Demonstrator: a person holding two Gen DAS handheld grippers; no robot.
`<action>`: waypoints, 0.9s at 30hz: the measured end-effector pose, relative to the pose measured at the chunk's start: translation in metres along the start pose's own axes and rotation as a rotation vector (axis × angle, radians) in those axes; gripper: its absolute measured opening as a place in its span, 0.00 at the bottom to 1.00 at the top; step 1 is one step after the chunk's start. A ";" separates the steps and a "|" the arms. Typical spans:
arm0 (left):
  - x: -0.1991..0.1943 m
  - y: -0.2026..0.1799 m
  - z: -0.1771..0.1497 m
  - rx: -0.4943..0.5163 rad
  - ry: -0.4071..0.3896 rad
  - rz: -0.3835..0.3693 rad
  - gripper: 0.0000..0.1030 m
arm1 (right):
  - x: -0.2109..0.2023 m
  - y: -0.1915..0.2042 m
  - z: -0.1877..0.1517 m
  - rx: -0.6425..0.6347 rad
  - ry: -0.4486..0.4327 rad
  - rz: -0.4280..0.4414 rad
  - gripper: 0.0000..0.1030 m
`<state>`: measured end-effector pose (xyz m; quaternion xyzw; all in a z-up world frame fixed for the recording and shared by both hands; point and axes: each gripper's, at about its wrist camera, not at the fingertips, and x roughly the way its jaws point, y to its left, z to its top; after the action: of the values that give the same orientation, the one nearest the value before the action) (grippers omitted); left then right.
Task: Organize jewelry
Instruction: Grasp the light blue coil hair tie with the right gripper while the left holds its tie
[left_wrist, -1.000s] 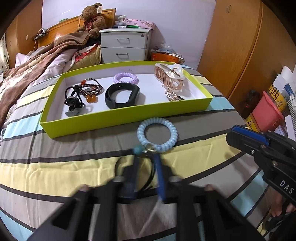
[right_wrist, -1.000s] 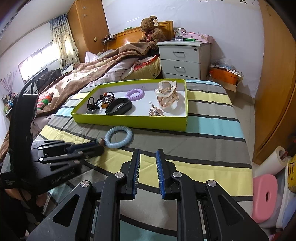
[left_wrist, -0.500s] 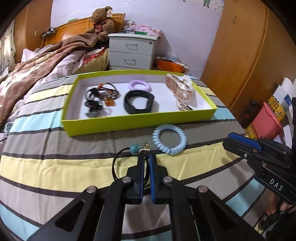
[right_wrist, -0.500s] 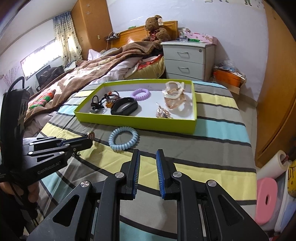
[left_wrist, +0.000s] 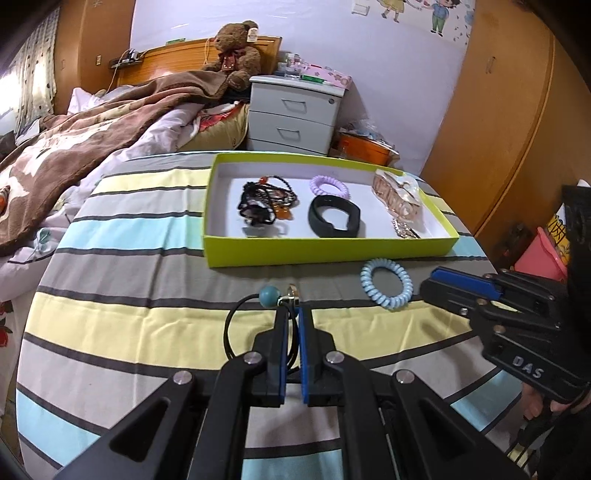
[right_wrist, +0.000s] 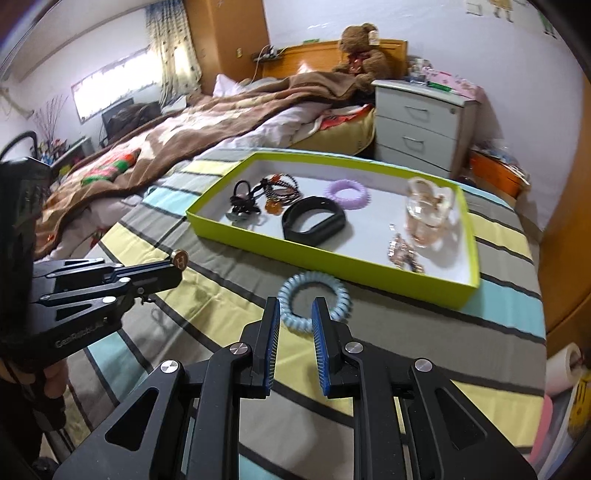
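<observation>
Black left tongs (left_wrist: 291, 314), marked "GenRobot.AI", grip bead cord (left_wrist: 236, 325); rt tongs (right_wrist: 293, 310), "DAS", slightly apart, empty.

A lime-green tray (left_wrist: 328, 254) sits beyond the fingers on a bedspread (left_wrist: 147, 325) striped grey, yellow and pale blue.

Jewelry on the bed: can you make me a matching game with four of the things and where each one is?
Things:
1. blue spiral hair tie
2. purple spiral hair tie
3. black cord with a teal bead
4. black wristband

Places:
A. pinched in the left gripper
B. on the striped bedspread, outside the green tray
C. in the tray, toward its far wall
D. in the tray, near its front wall

Pairs: 1-B, 2-C, 3-A, 4-D
</observation>
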<state>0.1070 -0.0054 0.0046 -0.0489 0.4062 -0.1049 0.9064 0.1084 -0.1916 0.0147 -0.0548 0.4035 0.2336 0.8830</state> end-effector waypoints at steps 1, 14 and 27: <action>-0.001 0.002 0.000 -0.004 -0.001 0.003 0.05 | 0.004 0.002 0.001 -0.009 0.010 0.002 0.18; -0.003 0.017 -0.004 -0.034 -0.002 0.005 0.05 | 0.042 0.012 0.009 -0.078 0.108 0.011 0.30; -0.003 0.015 -0.005 -0.034 0.002 0.004 0.05 | 0.047 0.017 0.005 -0.110 0.129 0.006 0.30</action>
<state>0.1037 0.0102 0.0012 -0.0633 0.4088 -0.0964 0.9053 0.1303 -0.1574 -0.0155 -0.1169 0.4464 0.2540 0.8500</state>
